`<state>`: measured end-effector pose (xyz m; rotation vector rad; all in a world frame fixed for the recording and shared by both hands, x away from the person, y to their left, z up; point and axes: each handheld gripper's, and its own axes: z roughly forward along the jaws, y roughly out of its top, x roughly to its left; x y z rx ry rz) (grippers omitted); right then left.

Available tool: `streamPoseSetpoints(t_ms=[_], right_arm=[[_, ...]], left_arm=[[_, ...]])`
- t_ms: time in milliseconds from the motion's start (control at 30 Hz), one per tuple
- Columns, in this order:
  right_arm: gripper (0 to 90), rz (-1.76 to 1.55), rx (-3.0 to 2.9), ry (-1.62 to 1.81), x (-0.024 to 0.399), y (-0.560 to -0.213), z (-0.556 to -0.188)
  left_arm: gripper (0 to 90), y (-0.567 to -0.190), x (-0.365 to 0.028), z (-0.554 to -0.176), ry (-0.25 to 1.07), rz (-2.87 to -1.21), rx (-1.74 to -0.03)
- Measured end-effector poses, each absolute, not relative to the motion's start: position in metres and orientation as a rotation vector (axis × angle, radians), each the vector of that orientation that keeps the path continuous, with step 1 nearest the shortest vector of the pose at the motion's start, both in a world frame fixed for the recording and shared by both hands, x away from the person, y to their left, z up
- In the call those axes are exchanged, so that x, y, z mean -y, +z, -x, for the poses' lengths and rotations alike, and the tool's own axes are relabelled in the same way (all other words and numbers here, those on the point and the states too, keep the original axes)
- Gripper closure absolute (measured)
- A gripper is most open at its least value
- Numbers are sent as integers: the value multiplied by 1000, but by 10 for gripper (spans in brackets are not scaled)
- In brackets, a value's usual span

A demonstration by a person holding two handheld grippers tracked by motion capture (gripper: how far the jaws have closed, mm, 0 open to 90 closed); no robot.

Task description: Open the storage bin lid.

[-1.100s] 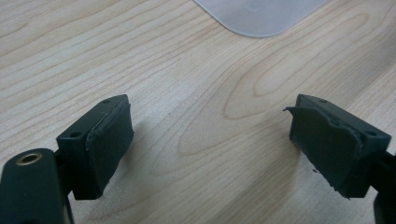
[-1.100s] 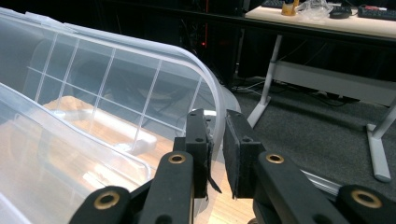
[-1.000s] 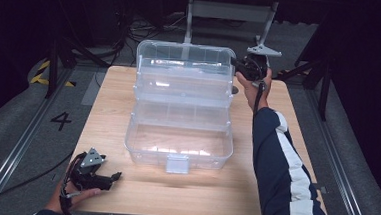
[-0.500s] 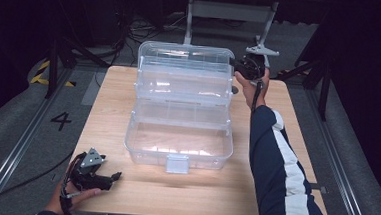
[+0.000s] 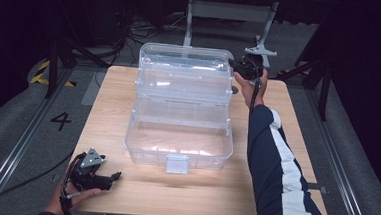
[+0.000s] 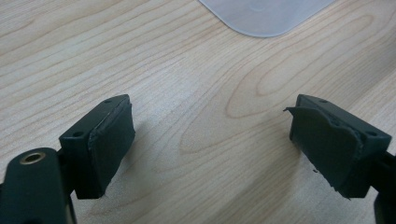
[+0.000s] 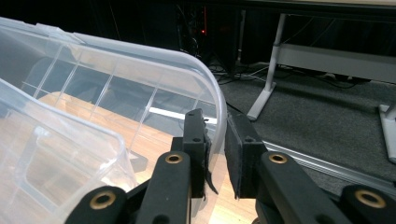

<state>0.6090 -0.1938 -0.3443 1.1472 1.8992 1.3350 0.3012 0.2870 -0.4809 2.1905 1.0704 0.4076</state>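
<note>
Dark floor and cable clutter are surrounding a pale wooden table [image 5: 130,84] that is filling the middle of the high view. On it a clear plastic tiered organiser box [image 5: 180,112] is standing opened out in steps, its long axis running left to right across the frame, its front latch facing the lower edge and its topmost tray rising toward the upper edge. The lowest tray, near the frame's centre, is showing nothing but bare clear plastic; the upper trays are divided by thin clear walls, and their contents cannot be made out. At the upper right of the high view the right gripper [image 5: 245,67] is sitting at the top tray's right end, held by a hand in a dark sleeve with white stripes. In the right gripper view its jaws are clenching the curved rim of that tray [image 7: 212,100], one pad inside the wall and one outside, the rim rising between them at lower centre. At the lower left of the high view the left gripper [image 5: 116,175] is resting low over the table, well apart from the box and pointing toward the right of the frame. In the left gripper view its pads [image 6: 109,144] are standing wide and released, with bare wood between them and a rounded corner of the box [image 6: 266,16] showing at the top edge.
</note>
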Motion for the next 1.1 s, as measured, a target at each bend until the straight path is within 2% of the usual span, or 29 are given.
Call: streamPoseSetpoints(t_ms=[1100], right_arm=[[768, -1229, -1927, 1290, 190, -363, -622]], left_arm=[[145, -482, -287, -301, 409, -2175, -1074]])
